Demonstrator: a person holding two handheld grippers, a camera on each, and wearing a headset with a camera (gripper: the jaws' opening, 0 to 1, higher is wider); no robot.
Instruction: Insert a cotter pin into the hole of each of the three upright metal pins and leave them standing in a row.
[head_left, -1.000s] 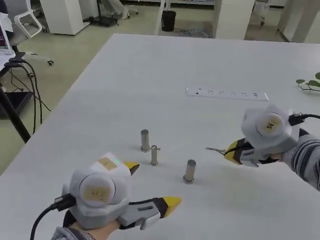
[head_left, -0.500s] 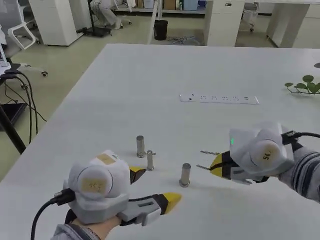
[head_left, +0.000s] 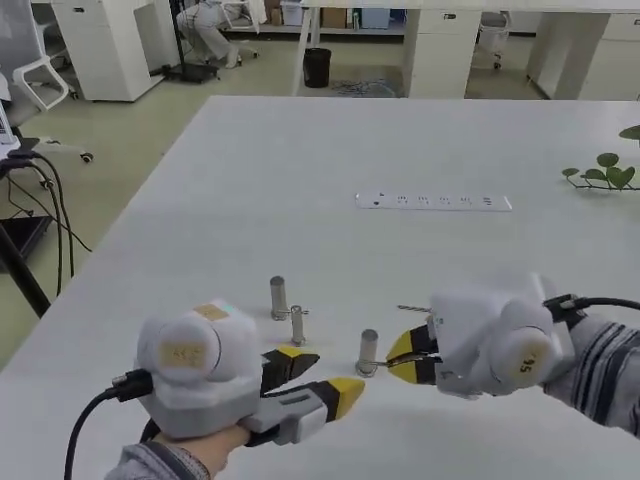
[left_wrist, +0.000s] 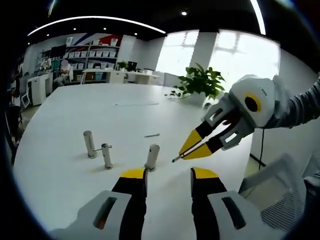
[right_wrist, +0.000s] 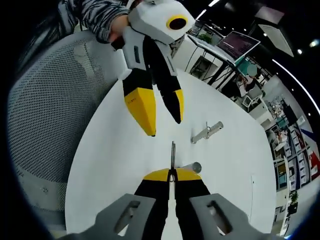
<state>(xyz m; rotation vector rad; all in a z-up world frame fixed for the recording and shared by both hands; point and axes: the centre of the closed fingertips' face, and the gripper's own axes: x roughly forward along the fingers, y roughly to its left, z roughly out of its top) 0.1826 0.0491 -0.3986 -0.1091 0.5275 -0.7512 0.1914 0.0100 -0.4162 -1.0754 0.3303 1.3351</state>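
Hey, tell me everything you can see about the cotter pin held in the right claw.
The cotter pin is a thin, straight, silvery metal sliver. The right claw is shut on one end, its yellow-tipped jaws pinching it, so the rest juts forward along them. Its free tip hangs above the white table, pointing at the nearest upright metal pin, close to it but apart, not in its hole.

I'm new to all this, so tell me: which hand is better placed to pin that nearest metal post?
The right. The right gripper is shut on a cotter pin whose tip is close to the nearest upright pin. The left gripper is open and holds nothing.
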